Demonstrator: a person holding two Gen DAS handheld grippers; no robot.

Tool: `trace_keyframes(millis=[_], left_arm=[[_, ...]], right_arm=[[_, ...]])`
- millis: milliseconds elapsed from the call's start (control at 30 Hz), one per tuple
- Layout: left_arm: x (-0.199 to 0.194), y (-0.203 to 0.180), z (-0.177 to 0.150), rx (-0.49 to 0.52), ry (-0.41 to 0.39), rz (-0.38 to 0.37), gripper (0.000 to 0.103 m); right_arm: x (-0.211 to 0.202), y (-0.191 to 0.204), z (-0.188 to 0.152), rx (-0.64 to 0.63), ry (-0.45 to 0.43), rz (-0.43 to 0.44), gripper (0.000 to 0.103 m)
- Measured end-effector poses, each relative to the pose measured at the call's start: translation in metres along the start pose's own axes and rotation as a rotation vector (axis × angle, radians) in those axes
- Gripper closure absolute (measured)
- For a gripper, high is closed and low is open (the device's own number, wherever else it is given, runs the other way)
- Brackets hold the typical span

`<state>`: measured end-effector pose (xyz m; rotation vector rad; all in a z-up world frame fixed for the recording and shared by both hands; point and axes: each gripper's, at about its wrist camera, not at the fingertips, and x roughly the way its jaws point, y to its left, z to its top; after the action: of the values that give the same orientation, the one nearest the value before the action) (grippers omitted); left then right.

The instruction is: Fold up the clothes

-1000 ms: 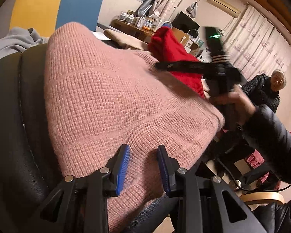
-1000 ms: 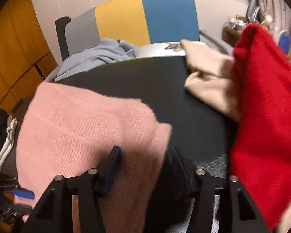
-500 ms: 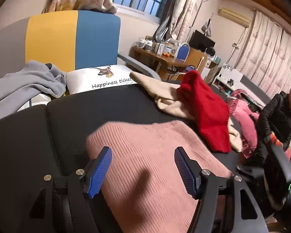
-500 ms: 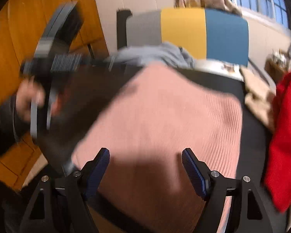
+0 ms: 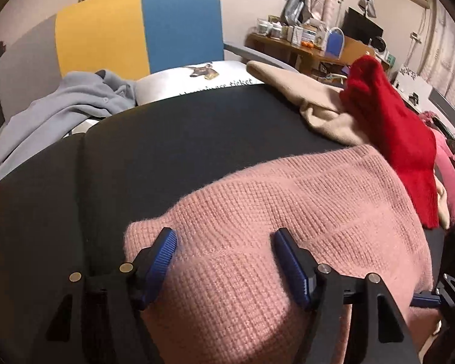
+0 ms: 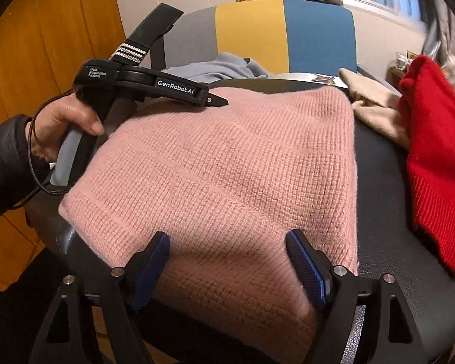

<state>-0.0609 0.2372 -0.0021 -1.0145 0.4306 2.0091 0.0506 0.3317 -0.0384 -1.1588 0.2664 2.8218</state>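
A pink knit sweater (image 5: 288, 212) lies folded flat on the black padded surface (image 5: 182, 139). My left gripper (image 5: 224, 236) hovers over its near left corner. Its jaws are opening, and the knit lies under and between the blue pads without being pressed. In the right wrist view the sweater (image 6: 227, 157) fills the middle. My right gripper (image 6: 227, 236) stands over its near edge, jaws opening too, pads clear of the cloth. A hand (image 6: 66, 121) holds the left gripper over the sweater's far left corner.
A red sweater (image 5: 391, 127) and a beige garment (image 5: 312, 100) lie at the surface's right side. A grey garment (image 5: 60, 106) and a white cushion (image 5: 197, 79) rest on the yellow and blue chair (image 5: 136, 24) behind. A cluttered desk (image 5: 303, 48) stands far right.
Both grippers had narrow jaws around the pink knit, then spread wide and let it go. The sweater now lies flat and folded. Both grippers swung back over its near edge.
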Motion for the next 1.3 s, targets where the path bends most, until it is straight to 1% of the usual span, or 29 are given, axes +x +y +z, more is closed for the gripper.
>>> trace_keyframes(millis=[67, 133, 167, 233, 300, 333, 367, 400, 467, 500, 567, 633, 667, 700, 767, 800, 833, 900, 933, 967, 1033, 1067, 1100, 1133, 1167, 1233, 1300], left_arm=[[-0.002, -0.001, -0.002, -0.010, -0.011, 0.006, 0.033], [-0.011, 0.006, -0.001, -0.027, -0.036, -0.033, 0.033], [-0.016, 0.010, -0.001, -0.039, -0.050, -0.056, 0.033], [-0.036, 0.031, -0.008, -0.127, -0.100, -0.161, 0.034], [-0.050, 0.058, -0.022, -0.245, -0.132, -0.271, 0.034], [-0.055, 0.070, -0.026, -0.293, -0.130, -0.307, 0.033], [-0.058, 0.079, -0.031, -0.318, -0.125, -0.329, 0.033], [-0.061, 0.086, -0.037, -0.340, -0.119, -0.350, 0.033], [-0.062, 0.096, -0.051, -0.352, -0.107, -0.389, 0.031], [-0.060, 0.100, -0.058, -0.364, -0.087, -0.416, 0.031], [-0.054, 0.103, -0.069, -0.391, -0.072, -0.480, 0.028], [-0.047, 0.106, -0.077, -0.434, -0.063, -0.566, 0.024], [-0.043, 0.106, -0.078, -0.444, -0.062, -0.583, 0.021], [-0.039, 0.106, -0.078, -0.454, -0.061, -0.599, 0.020], [-0.032, 0.105, -0.079, -0.475, -0.058, -0.633, 0.019], [-0.028, 0.105, -0.079, -0.483, -0.057, -0.651, 0.018], [-0.024, 0.102, -0.075, -0.479, -0.056, -0.671, 0.018], [-0.014, 0.098, -0.067, -0.472, -0.042, -0.701, 0.017], [-0.008, 0.095, -0.063, -0.471, -0.022, -0.707, 0.013], [-0.002, 0.092, -0.059, -0.469, -0.003, -0.712, 0.012], [0.000, 0.084, -0.053, -0.433, 0.001, -0.700, 0.011], [0.000, 0.079, -0.051, -0.409, 0.002, -0.689, 0.013], [0.000, 0.076, -0.051, -0.396, 0.003, -0.682, 0.017], [-0.001, 0.074, -0.052, -0.392, 0.004, -0.668, 0.029], [-0.003, 0.073, -0.055, -0.401, 0.004, -0.654, 0.035], [-0.012, 0.070, -0.058, -0.386, -0.016, -0.634, 0.041], [-0.025, 0.069, -0.067, -0.386, -0.048, -0.617, 0.044]], right_arm=[[-0.001, 0.004, -0.003, 0.000, -0.003, -0.008, 0.019], [-0.002, 0.009, -0.004, -0.001, -0.001, -0.014, 0.014], [-0.003, 0.012, -0.004, -0.006, 0.004, -0.012, 0.009], [-0.004, 0.018, -0.001, -0.026, 0.025, 0.009, 0.000], [-0.007, 0.018, 0.006, -0.017, 0.061, 0.046, 0.000], [-0.008, 0.017, 0.010, -0.011, 0.080, 0.065, 0.000], [-0.013, 0.013, 0.016, 0.019, 0.079, 0.100, 0.000], [-0.022, 0.006, 0.022, 0.059, 0.050, 0.129, 0.000], [-0.042, -0.014, 0.034, 0.146, -0.031, 0.176, 0.000], [-0.044, -0.028, 0.038, 0.198, -0.043, 0.195, 0.000], [-0.043, -0.058, 0.044, 0.306, -0.048, 0.231, 0.000], [-0.022, -0.092, 0.047, 0.400, 0.024, 0.245, 0.000], [-0.008, -0.107, 0.046, 0.441, 0.079, 0.253, 0.000], [0.005, -0.119, 0.044, 0.472, 0.121, 0.274, 0.000], [0.028, -0.133, 0.047, 0.489, 0.156, 0.299, 0.000], [0.034, -0.135, 0.046, 0.492, 0.162, 0.312, 0.000], [0.038, -0.137, 0.049, 0.494, 0.147, 0.330, 0.000], [0.051, -0.143, 0.057, 0.545, 0.154, 0.433, 0.000], [0.058, -0.143, 0.061, 0.548, 0.164, 0.462, 0.000], [0.065, -0.141, 0.065, 0.543, 0.175, 0.482, 0.000], [0.076, -0.133, 0.072, 0.501, 0.185, 0.511, 0.000], [0.078, -0.131, 0.073, 0.495, 0.176, 0.520, 0.000], [0.079, -0.128, 0.074, 0.486, 0.170, 0.507, 0.000], [0.080, -0.124, 0.075, 0.474, 0.166, 0.487, 0.001], [0.080, -0.122, 0.073, 0.476, 0.169, 0.476, 0.019], [0.082, -0.118, 0.070, 0.491, 0.180, 0.461, 0.052], [0.082, -0.108, 0.065, 0.490, 0.161, 0.462, 0.052]])
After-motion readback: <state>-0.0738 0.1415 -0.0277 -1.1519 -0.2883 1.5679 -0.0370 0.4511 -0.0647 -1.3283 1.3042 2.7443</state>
